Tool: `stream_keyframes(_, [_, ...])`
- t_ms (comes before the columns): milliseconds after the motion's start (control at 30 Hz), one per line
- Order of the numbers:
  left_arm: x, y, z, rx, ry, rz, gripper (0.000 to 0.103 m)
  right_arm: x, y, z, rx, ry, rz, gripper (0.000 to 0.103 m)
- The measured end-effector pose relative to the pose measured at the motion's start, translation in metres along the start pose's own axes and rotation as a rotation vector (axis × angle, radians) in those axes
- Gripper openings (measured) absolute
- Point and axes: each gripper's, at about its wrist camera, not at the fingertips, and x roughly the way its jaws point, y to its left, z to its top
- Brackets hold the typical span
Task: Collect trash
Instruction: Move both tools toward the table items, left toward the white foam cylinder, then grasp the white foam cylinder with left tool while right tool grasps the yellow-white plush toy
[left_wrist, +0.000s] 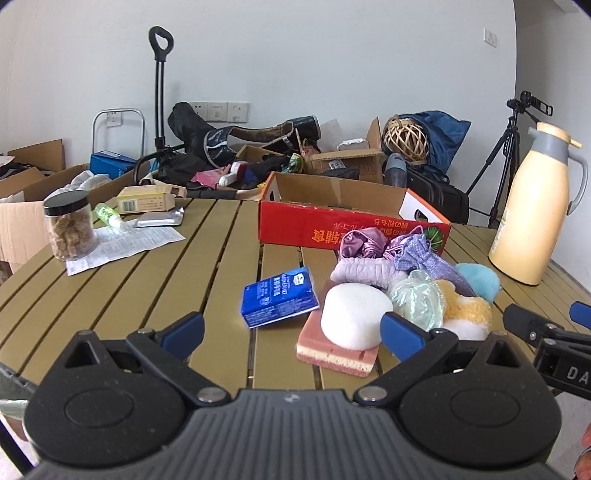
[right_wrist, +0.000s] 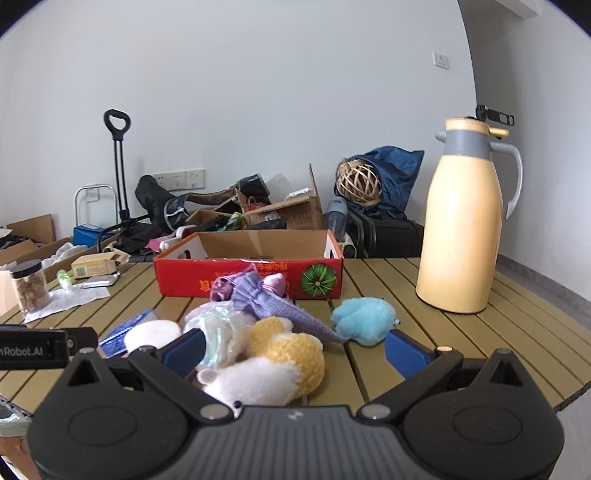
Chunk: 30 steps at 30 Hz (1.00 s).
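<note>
A red cardboard box (left_wrist: 332, 227) (right_wrist: 184, 275) stands open-topped on the slatted table. In front of it lies a heap: a blue packet (left_wrist: 279, 297), a white sponge (left_wrist: 354, 314) on a pink sponge (left_wrist: 338, 350), purple cloths (left_wrist: 406, 251) (right_wrist: 266, 299), a pale green mesh puff (left_wrist: 417, 299), a yellow-and-white plush (right_wrist: 280, 362) and a light blue plush (right_wrist: 364, 319). My left gripper (left_wrist: 293, 328) is open, low over the table's near edge, the blue packet just beyond its fingers. My right gripper (right_wrist: 295, 350) is open, with the yellow-and-white plush lying between its fingers.
A cream thermos jug (left_wrist: 535, 206) (right_wrist: 465, 221) stands at the right. At the far left are a jar (left_wrist: 70, 225), a paper sheet (left_wrist: 122, 243), a foil pack (left_wrist: 159, 218), a small green bottle (left_wrist: 107, 216) and a yellow carton (left_wrist: 147, 197). Boxes, bags and a tripod (left_wrist: 506, 158) crowd the floor behind.
</note>
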Motion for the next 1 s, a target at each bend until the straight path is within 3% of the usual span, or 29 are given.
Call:
stream_keyframes(200, [0.029, -0.014, -0.003, 0.032, 0.011, -0.020, 0.103, 0.014, -0.012, -0.009, 0.046, -0.005, -0.010, 0.103])
stream_keyframes(567, [0.061, -0.044, -0.010, 0.120, -0.052, -0.051, 0.103, 0.034, -0.025, -0.022, 0.086, 0.005, -0.018, 0.103])
stream_keyframes(667, [0.070, -0.045, -0.011, 0.093, -0.043, -0.075, 0.091, 0.038, -0.027, -0.023, 0.100, 0.014, -0.030, 0.103])
stream_keyframes(733, [0.075, -0.045, -0.012, 0.094, -0.038, -0.072, 0.075, 0.041, -0.028, -0.025, 0.103, 0.018, -0.036, 0.103])
stream_keyframes(867, [0.079, -0.045, -0.016, 0.098, -0.056, -0.099, 0.058, 0.044, -0.030, -0.028, 0.109, 0.030, -0.042, 0.103])
stream_keyframes(1000, [0.075, -0.044, -0.020, 0.108, -0.089, -0.121, 0.057, 0.045, -0.032, -0.030, 0.123, 0.038, -0.036, 0.103])
